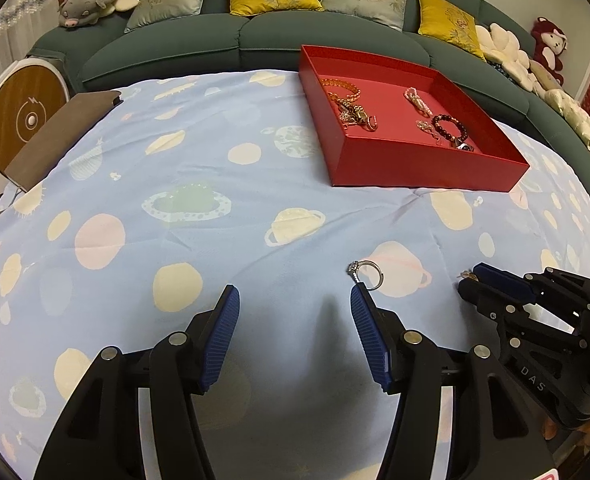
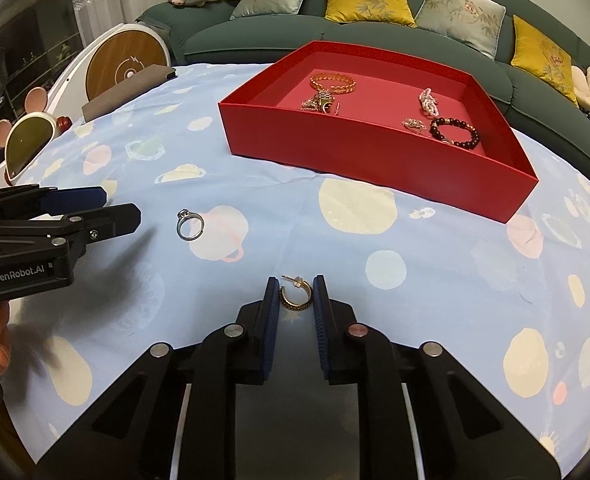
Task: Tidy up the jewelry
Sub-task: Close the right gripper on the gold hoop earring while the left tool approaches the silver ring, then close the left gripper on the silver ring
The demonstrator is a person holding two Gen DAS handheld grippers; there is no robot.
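Table under planet-print cloth point(image 1: 143, 184), green sofa point(image 1: 183, 40) behind.
Left claw point(image 1: 295, 300) wide beside ring point(image 1: 369, 274); right claw point(image 2: 297, 292) narrow, clamped on earring point(image 2: 295, 298); red tray point(image 2: 375, 160) near.

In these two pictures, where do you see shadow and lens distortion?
Left wrist view: a dark shadow lies on the cloth between the left gripper fingers; the red tray edges look bent. Right wrist view: shadow falls under the gripper at the left edge; the tray's front wall curves, the corners go black.
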